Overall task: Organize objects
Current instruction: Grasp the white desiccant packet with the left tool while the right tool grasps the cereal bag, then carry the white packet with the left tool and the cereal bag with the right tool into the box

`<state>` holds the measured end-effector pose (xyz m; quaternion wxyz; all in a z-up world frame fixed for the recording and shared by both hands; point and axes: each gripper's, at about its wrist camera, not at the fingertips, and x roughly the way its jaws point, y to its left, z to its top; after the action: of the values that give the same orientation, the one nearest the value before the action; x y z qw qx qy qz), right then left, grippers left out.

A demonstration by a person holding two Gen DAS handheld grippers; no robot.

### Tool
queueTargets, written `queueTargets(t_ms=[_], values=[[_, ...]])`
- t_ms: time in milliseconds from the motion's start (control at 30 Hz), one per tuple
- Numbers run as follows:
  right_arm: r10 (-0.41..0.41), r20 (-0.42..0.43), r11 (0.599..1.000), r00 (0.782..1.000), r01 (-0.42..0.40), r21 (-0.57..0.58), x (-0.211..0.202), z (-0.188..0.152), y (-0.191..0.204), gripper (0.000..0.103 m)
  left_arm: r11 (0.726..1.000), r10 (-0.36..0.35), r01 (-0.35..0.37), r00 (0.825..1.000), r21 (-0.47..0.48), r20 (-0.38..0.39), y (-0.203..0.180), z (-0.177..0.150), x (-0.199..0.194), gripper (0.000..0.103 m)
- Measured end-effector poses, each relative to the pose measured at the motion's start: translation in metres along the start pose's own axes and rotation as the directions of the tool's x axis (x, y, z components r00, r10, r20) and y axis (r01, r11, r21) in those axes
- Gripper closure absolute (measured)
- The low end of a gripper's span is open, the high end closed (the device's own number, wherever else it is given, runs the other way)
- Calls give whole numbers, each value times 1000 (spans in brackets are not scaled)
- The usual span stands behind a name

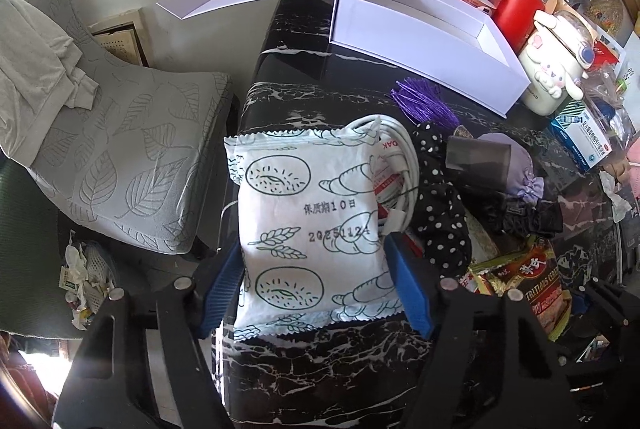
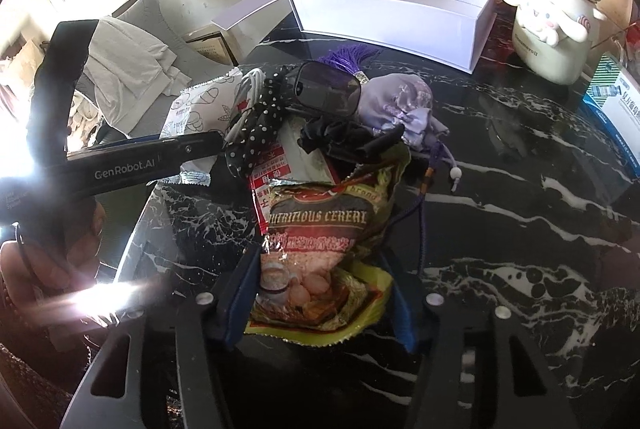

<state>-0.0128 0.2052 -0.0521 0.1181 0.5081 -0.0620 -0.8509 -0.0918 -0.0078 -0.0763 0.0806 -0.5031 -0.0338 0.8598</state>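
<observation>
I close my left tool (image 1: 316,285) on the white printed pouch (image 1: 308,225) and my right tool (image 2: 320,293) on the yellow cereal packet (image 2: 320,249); both lie at the near edge of the black marbled surface (image 2: 520,229). Next I lift them to the open white box (image 2: 400,13).

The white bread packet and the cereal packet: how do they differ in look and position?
The white bread packet is pale with line drawings of pastries and a printed date; the cereal packet is glossy, yellow-edged, red and dark.
The bread packet looks puffed and smooth; the cereal packet is crumpled.
The bread packet sits at the table's left edge; the cereal packet lies further in.
Both lie between blue-padded jaws.
</observation>
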Motion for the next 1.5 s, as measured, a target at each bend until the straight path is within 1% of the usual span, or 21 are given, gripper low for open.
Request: queueTargets(t_ms=[133,333,533,633,700,900,1000,1067,1167,1233,1267,1333,1433,1500], values=[[-10,4,1000,1000,10,10,-5,-7,-5,45,1000,-8,8,1000,-6,-4,1,-8,-7,40],[-24,16,999,1000,23,24,-13,-18,-10,45,1000,-22,22,1000,-2,-22,0,-24,-22,41],[-29,23,999,999,28,32,-19,-29,-14,45,998,-43,45,998,33,-55,-12,-44,-37,42],[-32,23,999,999,31,33,-22,-32,-16,45,996,-65,70,994,55,-89,-20,-52,-41,42],[-28,26,999,999,27,37,-23,-34,-17,45,994,-73,79,994,74,-87,-27,-55,-44,42],[-17,35,999,999,16,36,-20,-34,-18,44,995,-29,38,996,91,-89,-36,-53,-33,41],[-10,29,999,1000,9,36,-15,-32,-18,41,995,-10,19,995,99,-97,-37,-50,-23,41],[-19,30,999,999,18,27,-13,-31,-16,38,993,12,-2,997,122,-81,-41,-49,-20,38],[-37,35,999,999,36,9,-11,-29,-14,37,984,54,-42,997,172,-62,-48,-48,-15,37],[-49,40,999,998,49,-6,-10,-29,-12,37,984,47,-37,998,176,-50,-49,-49,-14,37],[-50,42,999,998,51,-10,-10,-29,-11,39,984,47,-38,998,177,-49,-49,-48,-14,37],[-47,46,999,998,48,-16,-11,-29,-11,45,983,42,-34,998,178,-41,-48,-47,-15,47],[-39,46,999,998,40,-19,-12,-28,-12,48,985,18,-8,998,172,-54,-46,-46,-16,49],[-31,52,999,998,32,-19,-15,-28,-12,48,986,-18,30,997,162,-74,-45,-44,-18,49]])
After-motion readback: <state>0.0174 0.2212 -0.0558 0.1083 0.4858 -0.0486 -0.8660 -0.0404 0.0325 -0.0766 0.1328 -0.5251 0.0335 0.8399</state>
